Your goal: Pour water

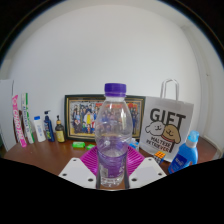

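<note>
Tongs (112, 166) tight on btl (115, 130) – upright

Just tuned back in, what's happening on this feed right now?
The hand-held tongs have a clear water bottle with a purple cap between their fingers, upright, cap on. Whether both pads press on it cannot be told. Behind it on the wooden table are a framed picture, a white gift bag and small bottles.
</note>
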`<action>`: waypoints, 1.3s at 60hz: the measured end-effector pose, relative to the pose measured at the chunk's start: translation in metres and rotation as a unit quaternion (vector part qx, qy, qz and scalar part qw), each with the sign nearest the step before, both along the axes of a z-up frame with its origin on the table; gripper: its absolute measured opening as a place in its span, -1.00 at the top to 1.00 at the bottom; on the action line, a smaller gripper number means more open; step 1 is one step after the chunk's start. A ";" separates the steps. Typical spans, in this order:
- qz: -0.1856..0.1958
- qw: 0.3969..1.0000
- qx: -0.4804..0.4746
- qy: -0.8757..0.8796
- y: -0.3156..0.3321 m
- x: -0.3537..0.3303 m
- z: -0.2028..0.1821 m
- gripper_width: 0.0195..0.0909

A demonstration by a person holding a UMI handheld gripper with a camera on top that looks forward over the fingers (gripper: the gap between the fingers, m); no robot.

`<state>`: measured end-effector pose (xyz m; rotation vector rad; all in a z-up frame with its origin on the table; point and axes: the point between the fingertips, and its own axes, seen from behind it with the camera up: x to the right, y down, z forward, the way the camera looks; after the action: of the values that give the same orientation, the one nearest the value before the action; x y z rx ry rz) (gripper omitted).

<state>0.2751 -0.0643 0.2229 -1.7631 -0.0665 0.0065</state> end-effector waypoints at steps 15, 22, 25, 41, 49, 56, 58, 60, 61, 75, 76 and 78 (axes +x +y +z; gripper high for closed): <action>0.007 0.998 -0.064 -0.001 -0.005 0.044 -0.106 0.65; 0.007 0.997 -0.077 0.012 -0.012 0.046 -0.136 0.63; 0.006 0.998 -0.059 0.019 -0.010 0.050 -0.135 0.65; -0.004 0.998 -0.064 -0.011 -0.020 0.043 -0.136 -0.06; -0.007 0.996 -0.084 0.000 -0.038 0.039 -0.124 -0.79; -0.030 0.995 -0.099 -0.018 -0.069 0.037 -0.103 -0.86; -0.035 0.994 -0.105 -0.019 -0.080 0.033 -0.097 -0.85; -0.038 0.993 -0.110 -0.019 -0.092 0.026 -0.088 -0.85; -0.040 0.993 -0.112 -0.019 -0.099 0.023 -0.083 -0.85; -0.057 0.989 -0.134 -0.031 -0.198 -0.034 -0.025 -0.85; -0.057 0.989 -0.135 -0.032 -0.205 -0.039 -0.022 -0.85; -0.052 0.989 -0.137 -0.034 -0.218 -0.051 -0.015 -0.85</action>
<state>0.2241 -0.2820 0.2083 -2.0406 -0.0237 -0.1249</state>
